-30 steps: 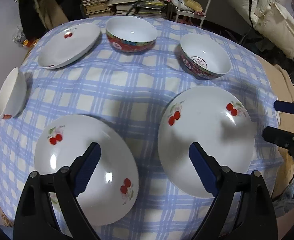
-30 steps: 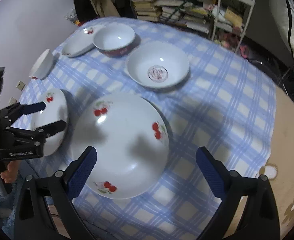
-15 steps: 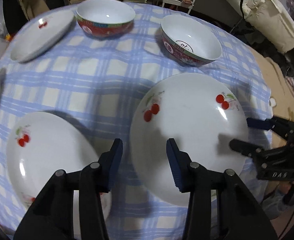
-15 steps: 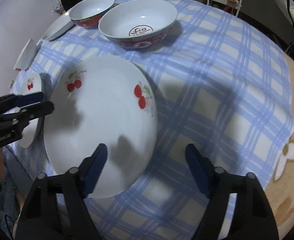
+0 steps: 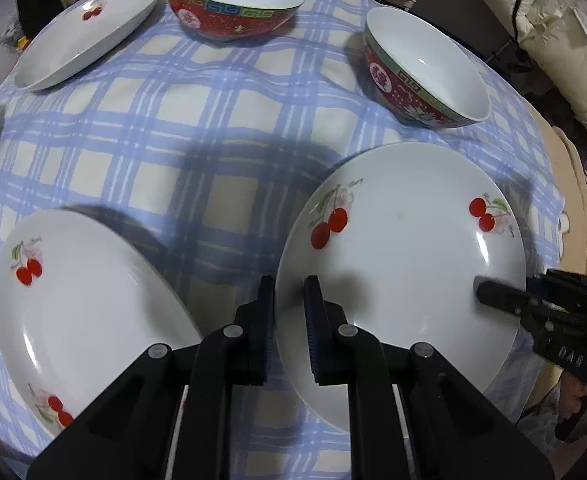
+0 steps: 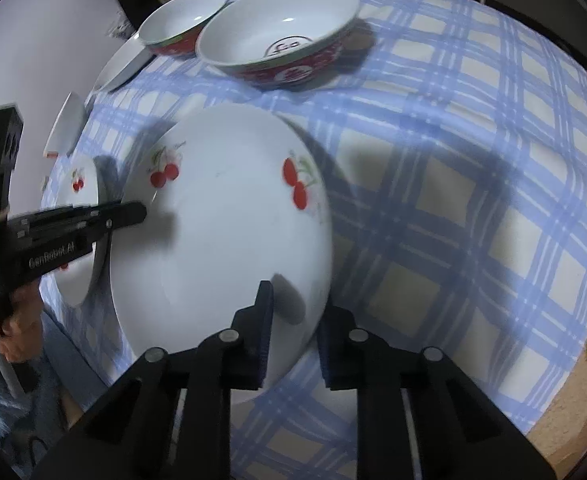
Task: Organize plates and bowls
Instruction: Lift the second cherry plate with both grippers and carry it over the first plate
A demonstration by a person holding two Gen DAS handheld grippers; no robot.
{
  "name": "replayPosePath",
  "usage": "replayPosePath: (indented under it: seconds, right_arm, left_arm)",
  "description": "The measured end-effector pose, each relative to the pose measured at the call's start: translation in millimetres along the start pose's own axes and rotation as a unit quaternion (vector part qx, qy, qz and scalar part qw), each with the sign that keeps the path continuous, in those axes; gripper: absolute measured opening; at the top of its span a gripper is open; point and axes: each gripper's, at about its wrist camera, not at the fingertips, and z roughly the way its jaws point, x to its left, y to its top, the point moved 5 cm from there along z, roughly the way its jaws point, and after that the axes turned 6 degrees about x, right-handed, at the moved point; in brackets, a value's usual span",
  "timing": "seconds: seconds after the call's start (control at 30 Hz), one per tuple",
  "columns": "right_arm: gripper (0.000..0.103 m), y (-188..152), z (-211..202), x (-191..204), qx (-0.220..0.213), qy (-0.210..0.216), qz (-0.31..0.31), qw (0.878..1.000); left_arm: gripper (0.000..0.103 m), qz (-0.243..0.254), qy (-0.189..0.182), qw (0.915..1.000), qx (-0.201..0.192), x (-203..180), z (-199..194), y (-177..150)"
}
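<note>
You have both grippers on the same cherry plate [image 5: 405, 256]: your left gripper [image 5: 289, 320] has just closed its jaws on the plate's near-left rim, and your right gripper [image 6: 293, 320] has just closed its jaws on the opposite rim. Count three cherry plates on the checked worktop [image 5: 213, 120]: this one, a second [image 5: 81, 304] just left of it, a third [image 5: 89, 32] beyond. Two red-patterned bowls [image 5: 233, 0] [image 5: 425, 68] stand behind the held plate.
</note>
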Motion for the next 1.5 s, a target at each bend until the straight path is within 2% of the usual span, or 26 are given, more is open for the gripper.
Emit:
replayPosePath:
  seconds: [0.17, 0.3, 0.37, 0.5, 0.67, 1.07, 1.33, 1.5]
  right_arm:
    - [0.02, 4.5, -2.9, -0.5, 0.002, 0.004, 0.004, 1.0]
    - [0.018, 8.4, -8.5, -1.8, 0.006, 0.017, 0.018, 1.0]
    - [0.018, 11.6, -13.7, 2.4, 0.007, 0.012, 0.009, 1.0]
    - [0.018, 19.9, -24.7, 8.8, 0.007, -0.013, -0.005, 1.0]
    - [0.017, 29.4, -38.5, 20.7, 0.003, -0.017, -0.011, 1.0]
    - [0.018, 42.2, -64.6, 73.3, -0.028, -0.014, -0.03, 0.999]
    - [0.017, 41.1, -74.7, 121.3, -0.031, -0.015, -0.065, 0.997]
    - [0.017, 40.8, -80.2, 143.8, -0.043, 0.004, -0.061, 0.997]
  left_arm:
    - [0.014, 0.005, -0.017, 0.9998, 0.004, 4.1, 3.5, 3.1]
    - [0.015, 0.005, -0.009, 0.9999, -0.008, 10.1, -6.5, 3.3]
    - [0.015, 0.01, -0.001, 0.9999, -0.014, 10.2, -11.8, 5.3]
    - [0.015, 0.009, -0.012, 0.9998, -0.009, 9.6, -23.9, 5.0]
    - [0.015, 0.003, -0.006, 0.9996, -0.028, 18.2, -44.6, 8.4]
    - [0.015, -0.003, 0.024, 0.9975, -0.066, 42.4, -93.6, -8.4]
    - [0.015, -0.028, 0.025, 0.9966, -0.074, 72.3, -125.0, -27.7]
    - [0.015, -0.021, 0.051, 0.9951, -0.082, 89.5, -144.8, -44.2]
